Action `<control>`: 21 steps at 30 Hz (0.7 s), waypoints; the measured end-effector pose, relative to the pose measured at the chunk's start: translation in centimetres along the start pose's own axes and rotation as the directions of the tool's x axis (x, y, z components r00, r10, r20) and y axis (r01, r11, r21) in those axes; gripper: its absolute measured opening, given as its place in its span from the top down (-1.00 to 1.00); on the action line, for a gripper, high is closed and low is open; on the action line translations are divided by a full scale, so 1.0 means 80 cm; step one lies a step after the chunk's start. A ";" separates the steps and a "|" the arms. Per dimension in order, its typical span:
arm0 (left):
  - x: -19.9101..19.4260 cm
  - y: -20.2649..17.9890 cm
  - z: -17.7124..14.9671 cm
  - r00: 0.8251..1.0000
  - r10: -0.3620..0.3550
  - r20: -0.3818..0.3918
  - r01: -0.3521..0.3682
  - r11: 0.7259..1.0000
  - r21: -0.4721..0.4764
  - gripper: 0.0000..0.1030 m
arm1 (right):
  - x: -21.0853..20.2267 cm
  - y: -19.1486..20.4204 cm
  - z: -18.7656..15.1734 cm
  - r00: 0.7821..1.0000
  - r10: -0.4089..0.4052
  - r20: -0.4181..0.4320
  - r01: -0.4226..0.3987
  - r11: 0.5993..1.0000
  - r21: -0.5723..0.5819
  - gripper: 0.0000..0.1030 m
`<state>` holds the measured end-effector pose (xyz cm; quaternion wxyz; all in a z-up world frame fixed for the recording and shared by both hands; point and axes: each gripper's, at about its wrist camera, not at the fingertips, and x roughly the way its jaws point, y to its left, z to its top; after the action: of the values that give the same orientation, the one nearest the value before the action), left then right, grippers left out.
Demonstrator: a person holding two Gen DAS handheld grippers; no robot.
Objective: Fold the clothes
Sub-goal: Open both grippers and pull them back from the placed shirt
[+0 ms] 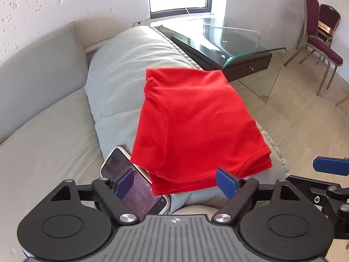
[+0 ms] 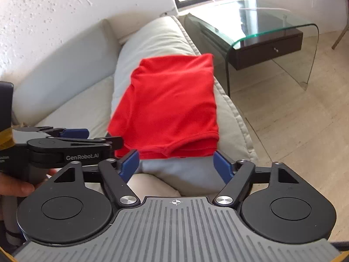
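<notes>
Grey sofa (image 1: 39, 144), left; phone (image 1: 122, 166) beside folded red shirt (image 1: 196, 122) on pale cushion (image 1: 122, 69), long axis running away from cameras, hem edge nearest. Left tool (image 1: 176, 181) spread wide, empty; right tool (image 2: 176, 166) likewise.

A red shirt (image 1: 196, 126) is seen folded into a compact rectangle, several layers stacked, hemmed edges showing at the near corner. It is laid flat on a grey cushion (image 1: 122, 65) on the sofa (image 1: 43, 131).
</notes>
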<state>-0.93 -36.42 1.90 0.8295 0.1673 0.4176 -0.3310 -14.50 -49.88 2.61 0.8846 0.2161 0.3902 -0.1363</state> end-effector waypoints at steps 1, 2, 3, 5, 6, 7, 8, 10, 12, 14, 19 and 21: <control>-0.009 -0.001 0.001 1.000 -0.008 -0.001 0.008 1.000 -0.013 -0.69 | -0.010 0.006 0.003 1.000 -0.006 0.004 0.006 1.000 -0.010 -0.61; -0.017 -0.001 0.001 1.000 -0.016 -0.001 0.016 1.000 -0.024 -0.76 | -0.020 0.012 0.006 1.000 -0.014 0.009 0.014 1.000 -0.022 -0.61; -0.024 -0.001 0.001 1.000 -0.023 0.001 0.023 0.999 -0.035 -0.82 | -0.030 0.018 0.008 1.000 -0.023 0.016 0.023 0.999 -0.034 -0.62; -0.038 -0.003 -0.001 0.999 -0.037 0.002 0.037 0.998 -0.055 -0.83 | -0.046 0.025 0.013 0.999 -0.034 0.024 0.035 0.998 -0.045 -0.67; -0.045 -0.005 -0.002 0.999 -0.043 0.003 0.043 0.997 -0.065 -0.82 | -0.054 0.028 0.015 0.999 -0.038 0.028 0.040 0.998 -0.049 -0.67; -0.051 -0.005 -0.002 0.999 -0.044 0.009 0.045 0.997 -0.068 -0.82 | -0.062 0.030 0.017 0.999 -0.045 0.030 0.046 0.998 -0.050 -0.67; -0.057 -0.006 -0.001 0.999 -0.044 0.018 0.045 0.997 -0.067 -0.83 | -0.069 0.032 0.018 0.998 -0.050 0.032 0.051 0.998 -0.047 -0.68; -0.068 -0.007 0.000 0.999 -0.042 0.034 0.044 0.997 -0.065 -0.85 | -0.082 0.035 0.021 0.998 -0.049 0.041 0.050 0.998 -0.046 -0.68; -0.079 -0.009 0.002 0.998 -0.041 0.051 0.044 0.997 -0.064 -0.91 | -0.096 0.040 0.023 0.997 -0.054 0.054 0.056 0.997 -0.054 -0.68; -0.090 -0.010 0.003 0.997 -0.039 0.067 0.044 0.997 -0.062 -0.91 | -0.108 0.045 0.024 0.995 -0.069 0.066 0.073 0.995 -0.066 -0.69; -0.118 -0.012 0.006 0.994 -0.036 0.107 0.043 0.997 -0.060 -0.91 | -0.132 0.056 0.029 0.992 -0.096 0.081 0.103 0.991 -0.090 -0.69; -0.127 -0.011 0.004 0.992 -0.035 0.122 0.044 0.997 -0.069 -0.91 | -0.142 0.060 0.030 0.992 -0.097 0.086 0.105 0.990 -0.092 -0.70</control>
<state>-5.73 -33.11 10.29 0.8520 0.1090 0.3815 -0.3417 -18.48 -46.07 13.86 0.9012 0.1473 0.3703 -0.1705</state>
